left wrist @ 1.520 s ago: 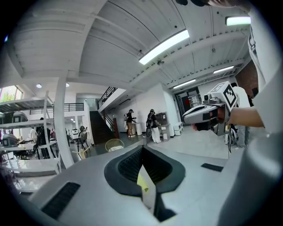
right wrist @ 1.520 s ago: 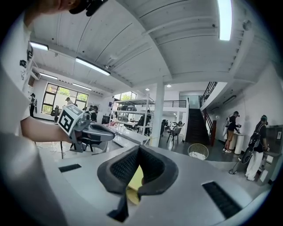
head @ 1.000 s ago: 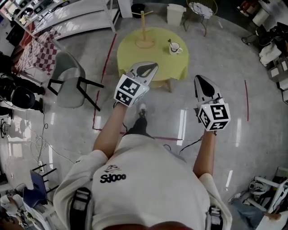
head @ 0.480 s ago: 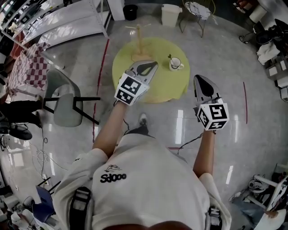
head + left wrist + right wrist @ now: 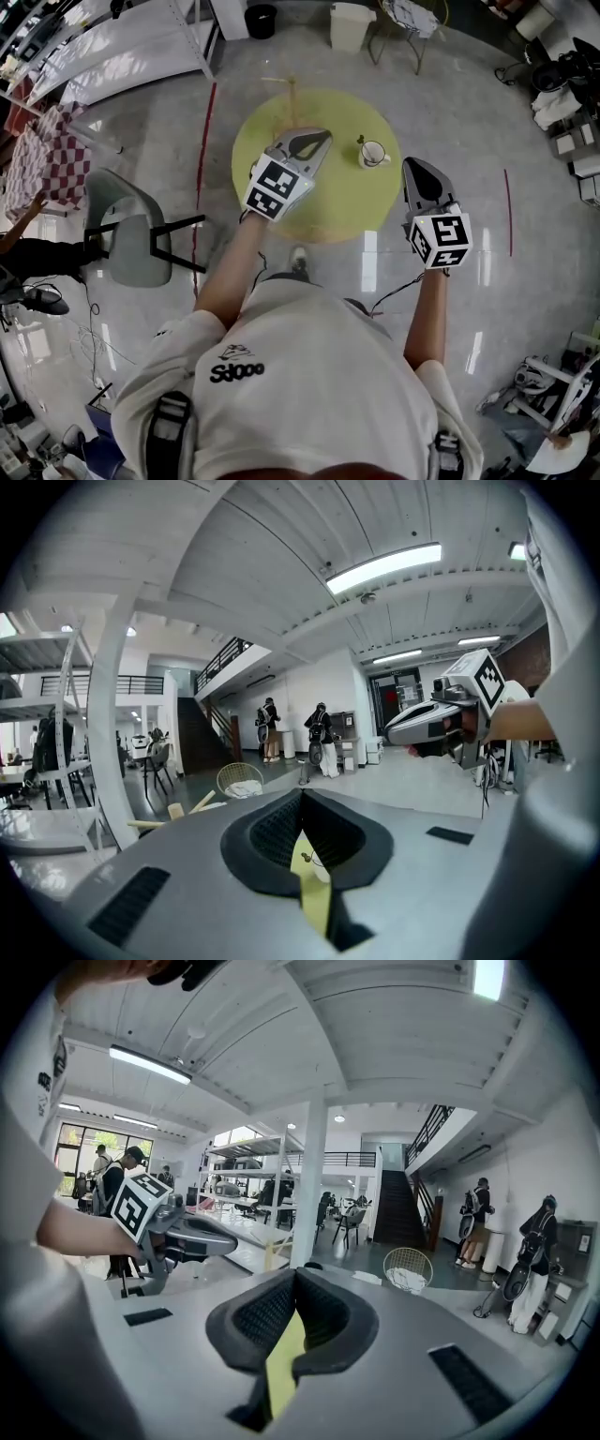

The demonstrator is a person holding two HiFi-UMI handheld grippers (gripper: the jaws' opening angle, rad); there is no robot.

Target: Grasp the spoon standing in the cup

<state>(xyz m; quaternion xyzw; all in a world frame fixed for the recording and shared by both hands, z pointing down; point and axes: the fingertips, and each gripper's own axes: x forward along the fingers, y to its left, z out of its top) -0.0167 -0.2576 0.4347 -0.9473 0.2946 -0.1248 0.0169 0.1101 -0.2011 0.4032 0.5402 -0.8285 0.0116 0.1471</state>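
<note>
A white cup [image 5: 374, 155] stands on the round yellow table [image 5: 319, 192], toward its right side. The dark spoon [image 5: 361, 142] stands upright in the cup. My left gripper [image 5: 319, 138] hovers over the table's middle, left of the cup, its jaws together and empty [image 5: 301, 797]. My right gripper [image 5: 413, 165] hangs beyond the table's right edge, a little nearer to me than the cup, shut with nothing in it [image 5: 294, 1274]. Through the slit under the left jaws I see a strip of yellow table and a tiny cup [image 5: 307, 857].
A wooden stand [image 5: 292, 94] rises at the table's far edge. A grey chair [image 5: 127, 239] is on the left by a red floor line [image 5: 202, 150]. A white bin [image 5: 347, 23] and a wire chair [image 5: 412, 19] stand beyond the table.
The table and cup have slid down the head view, closer to me. Both grippers keep the same pose, now over or beside the table.
</note>
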